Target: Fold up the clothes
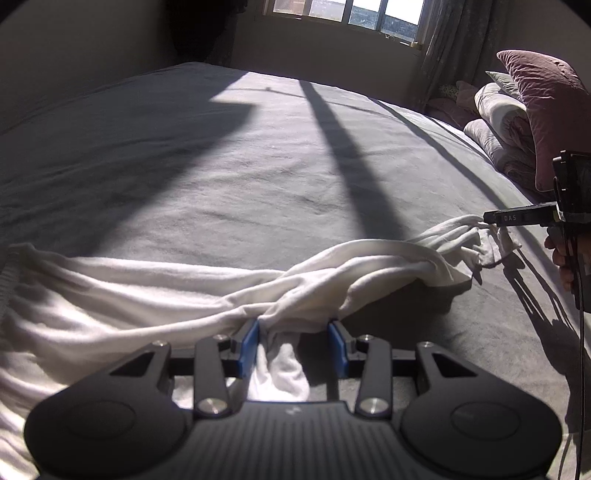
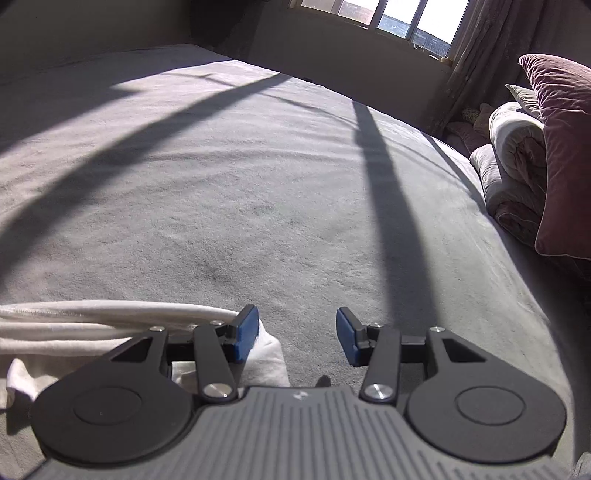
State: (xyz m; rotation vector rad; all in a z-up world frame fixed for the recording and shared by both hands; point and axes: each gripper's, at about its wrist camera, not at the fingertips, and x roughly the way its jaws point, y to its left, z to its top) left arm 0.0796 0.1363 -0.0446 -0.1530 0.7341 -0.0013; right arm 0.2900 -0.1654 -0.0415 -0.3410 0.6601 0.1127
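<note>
Sunlit grey bed (image 2: 258, 192) below window (image 2: 402, 18)

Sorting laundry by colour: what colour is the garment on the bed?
White, plain; the garment shows best in the left wrist view.

Right tool (image 2: 297, 334) spread wide, white garment (image 2: 110, 321) bunched against its left finger

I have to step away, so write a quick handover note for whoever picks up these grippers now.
Left gripper: open, white garment bunched between its pads, not clamped.
Right gripper: open at the garment's far end, cloth against its left pad.
The garment lies twisted and crumpled across the grey bed.
Done: no fold yet.
Left: grip, spread flat, then fold.
</note>
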